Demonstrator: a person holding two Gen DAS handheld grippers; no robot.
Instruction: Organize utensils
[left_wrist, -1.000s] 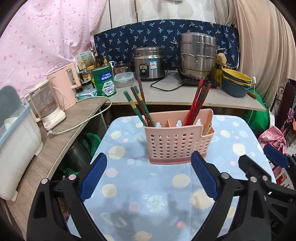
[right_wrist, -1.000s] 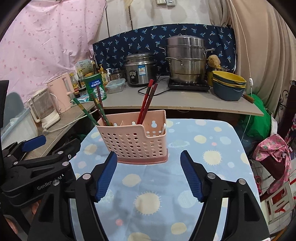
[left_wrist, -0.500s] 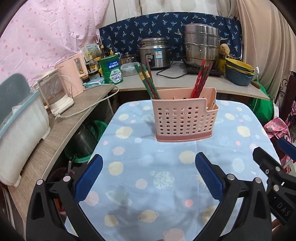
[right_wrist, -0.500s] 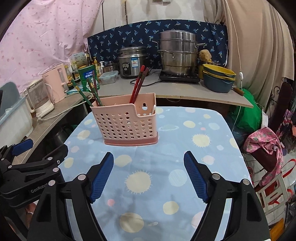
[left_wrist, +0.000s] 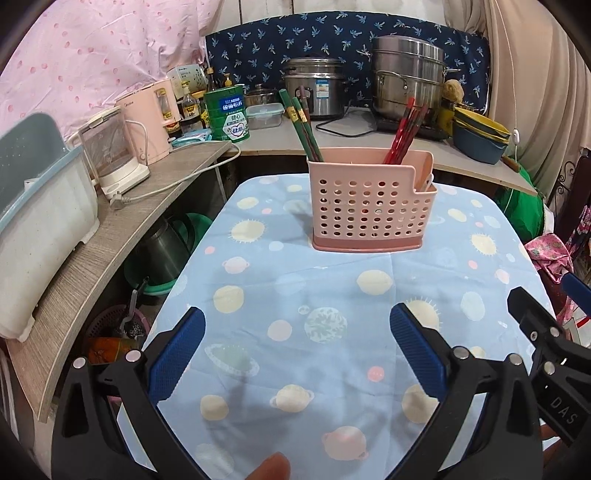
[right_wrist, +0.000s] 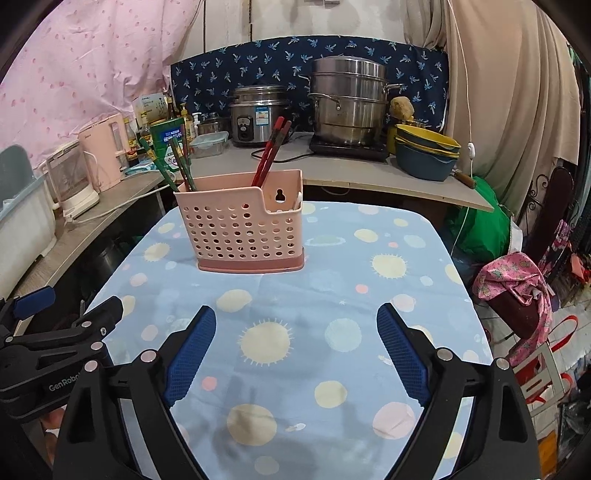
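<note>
Both grippers have drawn back from the pink utensil caddy (left_wrist: 371, 206) over the last second, so it now sits farther up in each view, with more of the blue planet-print cloth (left_wrist: 332, 295) showing in front of it. The left gripper (left_wrist: 295, 350) hovers above the near part of the cloth, its jaws wide apart and holding nothing. The right gripper (right_wrist: 295, 343) hovers beside it, jaws likewise spread and empty; each gripper's black frame shows at the edge of the other's view.

The caddy stands upright on the far half of the cloth-covered counter (right_wrist: 436, 236), well apart from both grippers. Green chopsticks (left_wrist: 301, 125) lean out of its left compartment, and red chopsticks (left_wrist: 404, 129) lean out of a compartment farther right. A pale utensil (left_wrist: 428, 182) peeks from the low-cut right end, too hidden to identify.

Behind the caddy, on the long back shelf, stand a rice cooker (right_wrist: 256, 116), a stacked steel steamer pot (right_wrist: 349, 103) and nested yellow and blue bowls (right_wrist: 428, 151). On the side shelf to the left are a green tin (left_wrist: 227, 114), a pink kettle (left_wrist: 151, 118) and a clear kettle (left_wrist: 109, 151).
</note>
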